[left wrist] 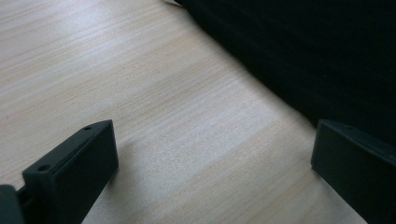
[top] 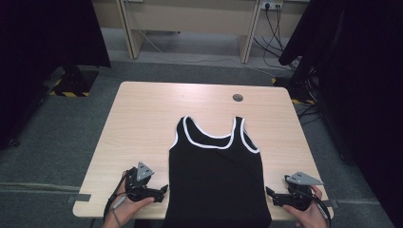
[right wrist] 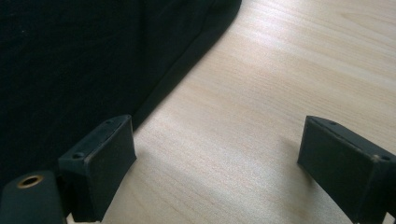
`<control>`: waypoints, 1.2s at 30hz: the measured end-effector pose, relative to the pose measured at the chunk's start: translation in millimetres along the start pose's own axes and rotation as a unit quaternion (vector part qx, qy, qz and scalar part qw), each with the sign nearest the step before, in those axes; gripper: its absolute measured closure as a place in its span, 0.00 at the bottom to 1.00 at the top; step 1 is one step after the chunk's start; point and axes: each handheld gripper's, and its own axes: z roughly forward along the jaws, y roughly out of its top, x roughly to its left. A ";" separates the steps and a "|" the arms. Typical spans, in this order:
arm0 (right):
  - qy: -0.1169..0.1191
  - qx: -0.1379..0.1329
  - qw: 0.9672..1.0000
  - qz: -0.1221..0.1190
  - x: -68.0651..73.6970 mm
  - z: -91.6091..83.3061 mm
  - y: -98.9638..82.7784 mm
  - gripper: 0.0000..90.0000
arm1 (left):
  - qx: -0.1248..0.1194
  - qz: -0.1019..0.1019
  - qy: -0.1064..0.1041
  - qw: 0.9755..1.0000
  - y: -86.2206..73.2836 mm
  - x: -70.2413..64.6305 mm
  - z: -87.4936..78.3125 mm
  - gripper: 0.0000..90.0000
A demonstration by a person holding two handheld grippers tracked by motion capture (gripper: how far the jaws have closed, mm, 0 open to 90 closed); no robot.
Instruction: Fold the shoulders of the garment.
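Your grippers flank the black tank top (top: 216,175).
Left gripper (top: 164,189) and right gripper (top: 268,192) both gape wide (nothing held), resting on the table (top: 142,123).

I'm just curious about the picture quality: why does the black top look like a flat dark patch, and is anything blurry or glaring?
High view: soft, slightly blurred; the top shows no folds. Left gripper view: pale sheen on the table. Right gripper view: similar sheen, tongs cast faint shadows.

High view overhead facing forward, gripper views close, sharing table (top: 142,114)
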 end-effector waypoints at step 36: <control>0.000 0.000 1.000 0.001 0.9 1.0 0.5 0.11 | -0.019 -0.016 -0.031 0.999 22.3 5.8 6.6 0.02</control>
